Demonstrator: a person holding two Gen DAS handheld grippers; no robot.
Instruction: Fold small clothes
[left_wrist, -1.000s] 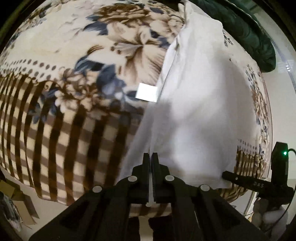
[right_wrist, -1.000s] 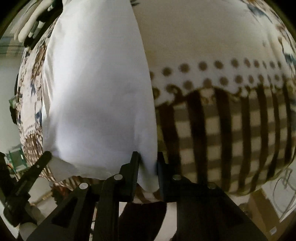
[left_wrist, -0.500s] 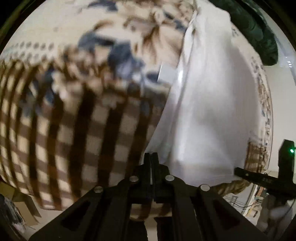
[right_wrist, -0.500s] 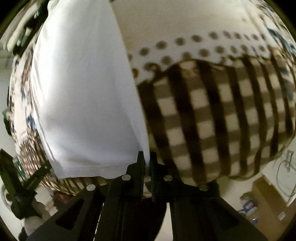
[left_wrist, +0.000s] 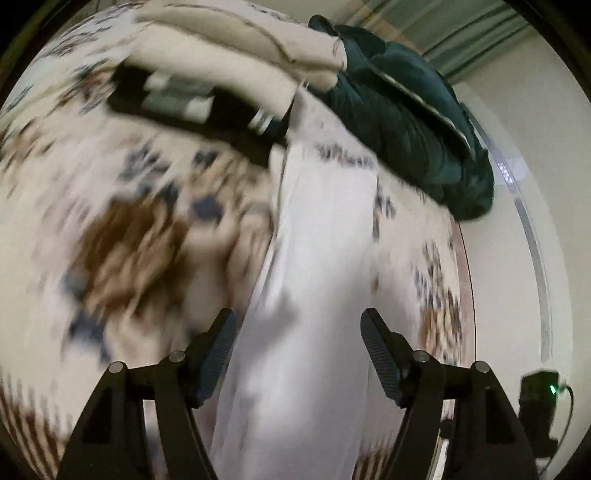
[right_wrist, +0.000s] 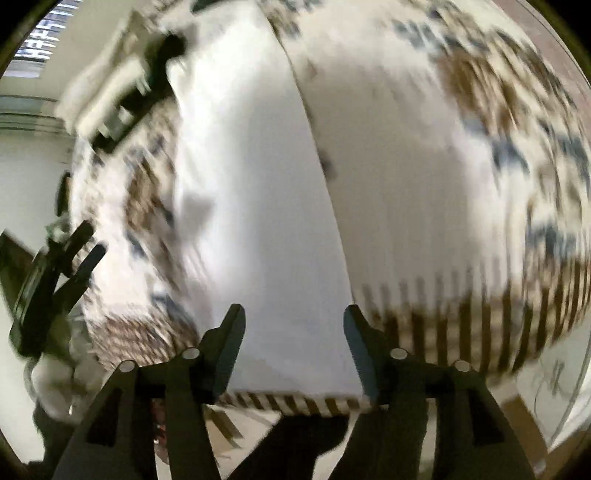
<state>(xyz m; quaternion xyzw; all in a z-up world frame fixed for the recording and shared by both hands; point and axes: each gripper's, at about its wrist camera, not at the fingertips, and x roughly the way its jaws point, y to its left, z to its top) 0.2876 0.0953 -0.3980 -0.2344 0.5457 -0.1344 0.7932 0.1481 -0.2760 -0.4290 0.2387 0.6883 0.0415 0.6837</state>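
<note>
Nearby, dark jacket (left_wrist: 417, 136), folded pile (left_wrist: 236, 70), blanket (left_wrist: 110, 221).

Dim, warm indoor light. Heavy motion smear across the floral blanket (left_wrist: 122, 229) and white garment (right_wrist: 258, 221) in both views; only gripper fingers (left_wrist: 218, 347) stay sharp. Strong fisheye bending and black vignette at rims. Soft shadow on cloth.

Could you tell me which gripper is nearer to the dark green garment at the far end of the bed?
Left. The left gripper faces the dark green garment lying beyond its open jaws; the right gripper sees only white cloth and blanket.
</note>
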